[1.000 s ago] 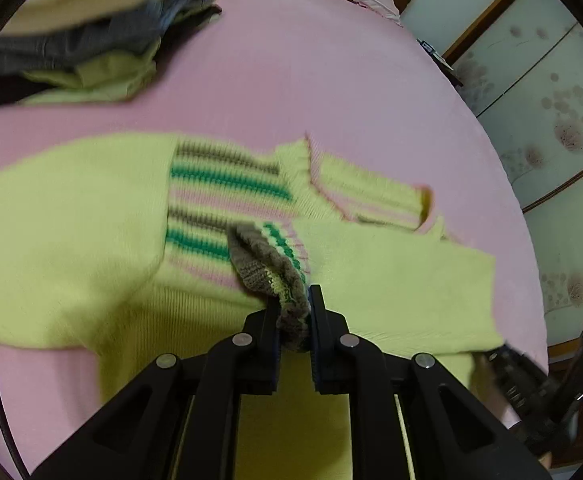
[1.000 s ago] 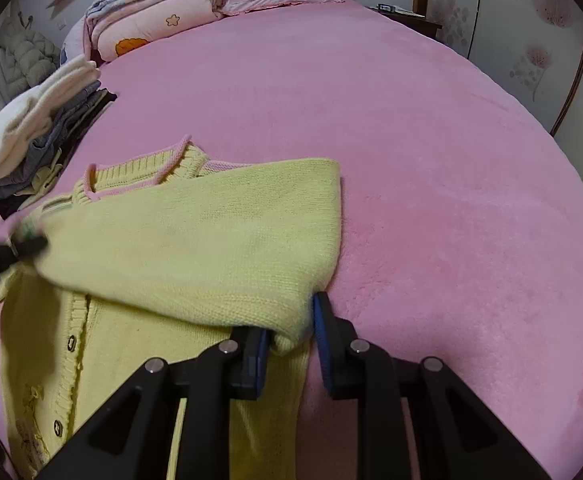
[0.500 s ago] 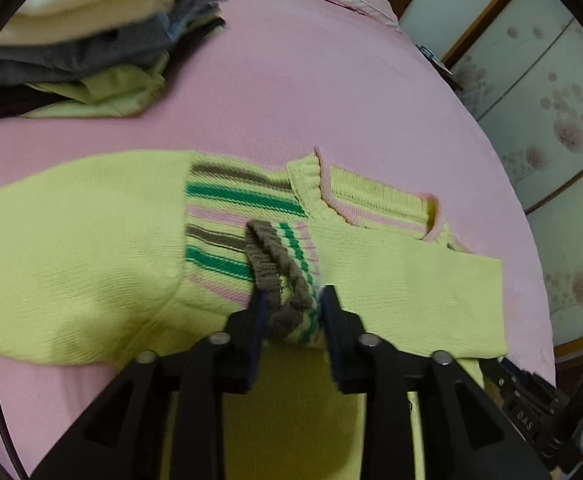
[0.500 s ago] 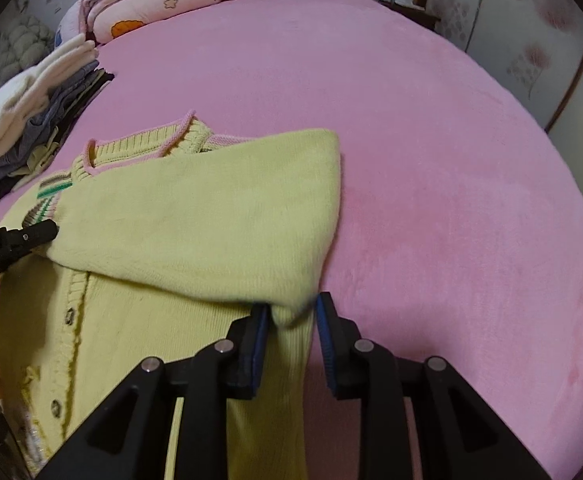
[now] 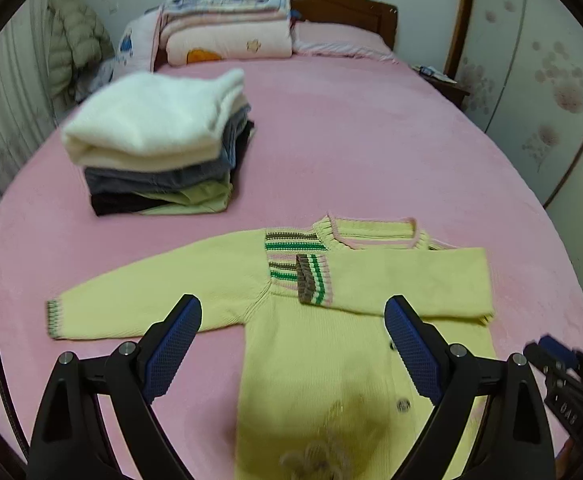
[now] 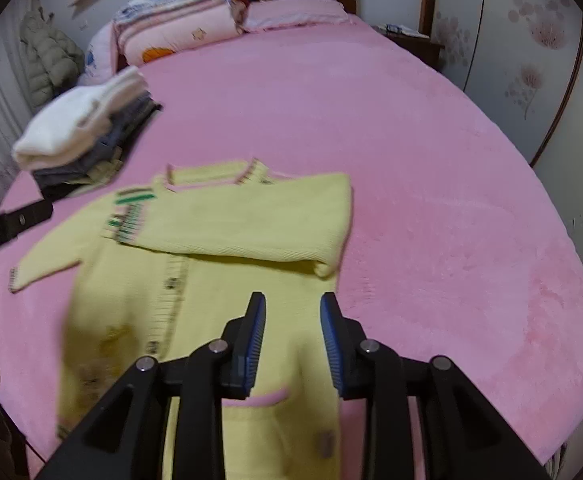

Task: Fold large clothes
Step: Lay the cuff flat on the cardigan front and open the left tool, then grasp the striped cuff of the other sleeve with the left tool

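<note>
A yellow-green knit cardigan (image 5: 315, 360) with striped shoulders lies flat on the pink bed; it also shows in the right wrist view (image 6: 211, 280). Its right sleeve (image 5: 407, 284) is folded across the chest, with the striped cuff (image 5: 313, 280) near the left shoulder. Its left sleeve (image 5: 151, 296) lies stretched out to the left. My left gripper (image 5: 291, 344) is wide open and empty, raised above the cardigan's body. My right gripper (image 6: 291, 332) is open and empty above the cardigan's right side, just below the sleeve fold (image 6: 323, 268).
A stack of folded clothes (image 5: 159, 148) topped by a white sweater sits on the bed (image 5: 371, 140) at the back left. Folded quilts and pillows (image 5: 227, 28) lie by the wooden headboard. A nightstand (image 5: 443, 84) and a wardrobe stand to the right.
Both grippers let go of the right sleeve, opened and drew back and up. The sleeve now rests folded across the chest.
</note>
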The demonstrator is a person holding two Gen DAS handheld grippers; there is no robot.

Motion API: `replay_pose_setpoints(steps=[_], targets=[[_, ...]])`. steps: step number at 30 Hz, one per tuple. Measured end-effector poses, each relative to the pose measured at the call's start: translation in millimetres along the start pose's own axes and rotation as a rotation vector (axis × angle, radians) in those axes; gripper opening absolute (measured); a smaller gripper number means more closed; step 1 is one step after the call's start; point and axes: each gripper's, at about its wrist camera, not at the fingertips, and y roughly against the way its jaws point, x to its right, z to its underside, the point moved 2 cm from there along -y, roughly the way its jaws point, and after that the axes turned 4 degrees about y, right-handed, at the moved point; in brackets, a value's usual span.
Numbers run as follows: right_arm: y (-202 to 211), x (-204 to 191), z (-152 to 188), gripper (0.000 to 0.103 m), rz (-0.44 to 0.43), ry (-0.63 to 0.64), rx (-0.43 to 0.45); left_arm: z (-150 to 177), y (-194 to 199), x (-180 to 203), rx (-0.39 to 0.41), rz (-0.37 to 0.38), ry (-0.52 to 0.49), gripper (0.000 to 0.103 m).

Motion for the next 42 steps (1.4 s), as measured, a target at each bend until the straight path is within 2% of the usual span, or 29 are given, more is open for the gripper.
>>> replay_pose_setpoints(steps=[6,9,15,20,27,33,36,39,42], targets=[[52.7,-32.8,-3.6,0.032,-0.026,0.026,0.090,18.2,60.5,-7.4,0.019,-0.027,-0.042,0.092],[74.8,-46.8,-1.9,0.042,-0.048,0.028,0.125,28.9,86.1,-17.4,0.038,-0.025,-0.043,0.092],[100.6,-84.7,1.1,0.044,-0.067,0.077,0.163,47.3,115.4,-58.6,0.049,-0.024,0.020,0.092],[108.9,-118.5,-0.9,0.044,-0.091,0.107,0.183,56.7,120.1,-98.6,0.061,-0.039,0.082,0.092],[88.6,-165.9,-5.2,0.044,-0.122,0.135,0.171,66.4,92.5,-152.4,0.056,-0.078,0.135,0.092],[50.8,-202.3,-12.2,0.044,-0.127,0.168,0.115,82.1,34.8,-202.8,-0.043,-0.065,0.249,0.092],[31.5,-215.9,-16.2,0.044,-0.137,0.173,0.098,88.3,4.3,-226.9,-0.086,-0.022,0.330,0.092],[12.6,-229.8,-19.3,0.044,-0.147,0.187,0.075,96.3,-27.3,-251.9,-0.125,0.072,0.459,0.092],[-6.6,-243.0,-20.9,0.044,-0.160,0.209,0.046,103.4,-55.3,-272.5,-0.147,0.132,0.581,0.092]])
